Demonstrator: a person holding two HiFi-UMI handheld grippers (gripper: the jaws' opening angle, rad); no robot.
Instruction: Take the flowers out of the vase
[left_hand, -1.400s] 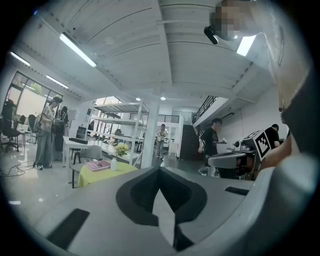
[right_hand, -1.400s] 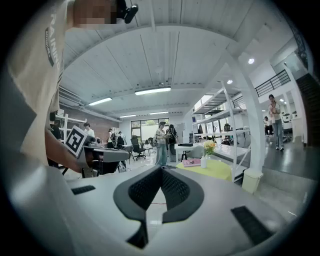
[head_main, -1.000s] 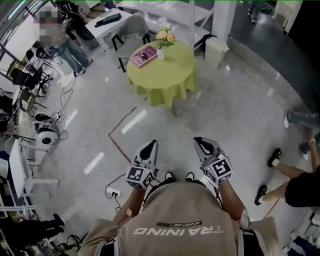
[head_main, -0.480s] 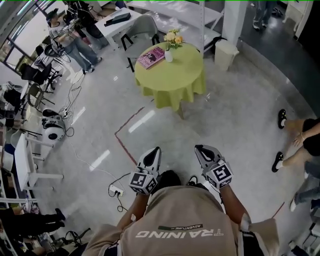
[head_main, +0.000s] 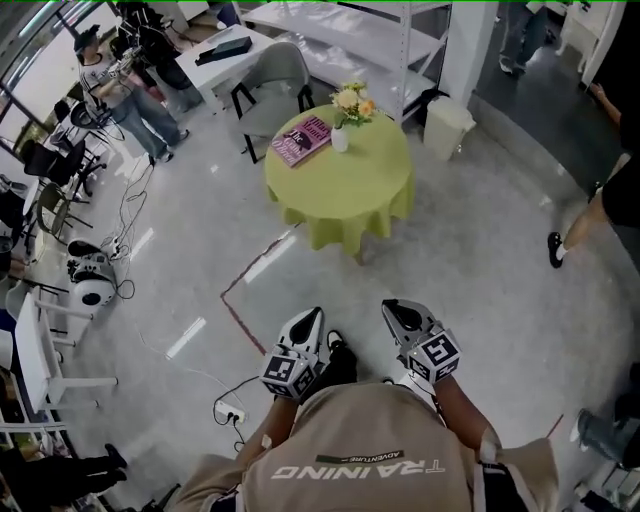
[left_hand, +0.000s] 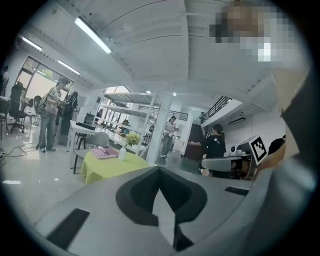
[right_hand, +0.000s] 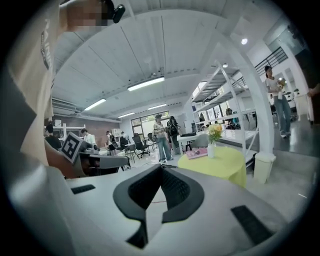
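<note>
The left gripper (head_main: 310, 318) and right gripper (head_main: 396, 310) point nearly level, side by side, fingers together on nothing.

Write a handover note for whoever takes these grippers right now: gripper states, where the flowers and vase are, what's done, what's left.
Left gripper: jaws together, empty, held low in front of the person.
Right gripper: jaws together, empty, beside it.
Flowers stand in the white vase on the round green-clothed table, next to a pink book. The table is well ahead across the floor, out of reach.
Done: nothing yet.
Left: walk to the table, open a gripper, take the stems, lift the flowers out. The other gripper could probably steady the vase.
</note>
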